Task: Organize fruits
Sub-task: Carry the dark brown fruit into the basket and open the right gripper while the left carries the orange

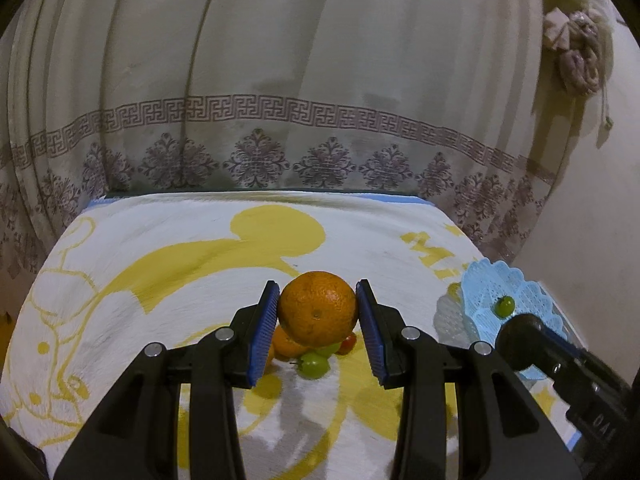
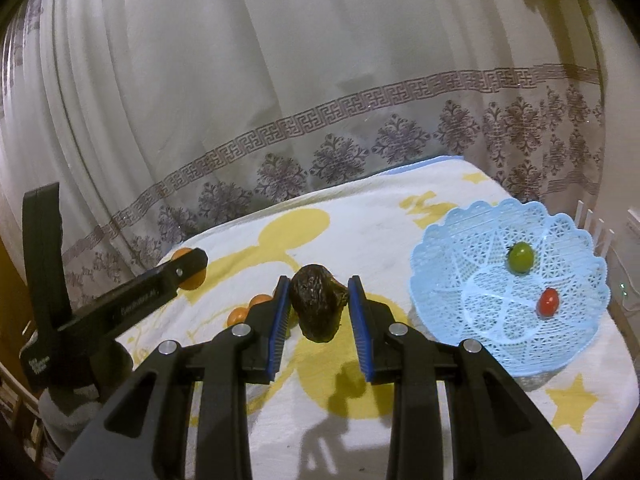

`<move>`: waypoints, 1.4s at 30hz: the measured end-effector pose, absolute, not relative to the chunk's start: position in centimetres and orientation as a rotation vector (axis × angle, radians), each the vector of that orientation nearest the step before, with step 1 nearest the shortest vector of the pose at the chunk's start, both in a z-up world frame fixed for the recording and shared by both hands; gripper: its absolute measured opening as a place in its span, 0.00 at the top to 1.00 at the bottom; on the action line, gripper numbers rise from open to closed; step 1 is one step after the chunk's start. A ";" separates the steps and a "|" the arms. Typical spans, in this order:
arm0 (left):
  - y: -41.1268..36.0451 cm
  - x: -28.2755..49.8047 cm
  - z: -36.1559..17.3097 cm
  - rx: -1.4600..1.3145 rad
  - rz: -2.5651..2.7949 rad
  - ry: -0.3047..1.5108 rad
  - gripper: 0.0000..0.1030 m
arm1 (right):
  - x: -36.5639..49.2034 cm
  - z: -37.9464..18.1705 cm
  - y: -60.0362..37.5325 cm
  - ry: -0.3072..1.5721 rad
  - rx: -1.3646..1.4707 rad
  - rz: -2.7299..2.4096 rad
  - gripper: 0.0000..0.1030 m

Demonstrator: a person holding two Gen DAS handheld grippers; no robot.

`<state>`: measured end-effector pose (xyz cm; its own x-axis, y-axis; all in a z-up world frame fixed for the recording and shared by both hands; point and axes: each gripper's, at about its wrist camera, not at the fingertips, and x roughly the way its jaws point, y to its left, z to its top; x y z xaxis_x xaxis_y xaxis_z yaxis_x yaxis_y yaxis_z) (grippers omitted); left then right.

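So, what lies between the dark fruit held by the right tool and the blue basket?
Only bare white-and-yellow printed cloth separates the dark wrinkled fruit from the light blue lattice plastic basket, apart from the right tool's own blue-padded finger. The right wrist view shows this.

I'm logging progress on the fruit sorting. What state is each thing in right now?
Left tongs: shut on orange, lifted.
Orange: gripped, above the pile.
Fruit pile: loose on the towel.
Right tongs: shut on dark fruit.
Dark fruit: gripped, off the towel.
Blue basket: upright, holding two fruits.
Green fruit: in basket.
Red fruit: in basket.
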<state>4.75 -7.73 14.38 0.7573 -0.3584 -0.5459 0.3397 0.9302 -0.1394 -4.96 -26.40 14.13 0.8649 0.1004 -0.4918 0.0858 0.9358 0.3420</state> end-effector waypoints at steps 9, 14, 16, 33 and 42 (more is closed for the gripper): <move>-9.6 3.4 14.3 0.020 -0.427 0.588 0.61 | -6.0 14.6 -28.4 0.505 0.389 -0.034 0.71; -10.6 2.8 14.2 0.047 -0.446 0.582 0.61 | -6.5 14.7 -29.4 0.497 0.401 -0.052 0.71; -10.9 2.6 14.1 0.055 -0.451 0.581 0.61 | -6.8 14.7 -29.9 0.493 0.409 -0.062 0.71; -15.2 0.1 13.0 0.146 -0.501 0.597 0.61 | -8.1 12.9 -35.4 0.503 0.482 -0.174 0.71; -18.1 -0.4 12.8 0.158 -0.557 0.618 0.61 | -7.6 11.0 -38.2 0.550 0.486 -0.209 0.71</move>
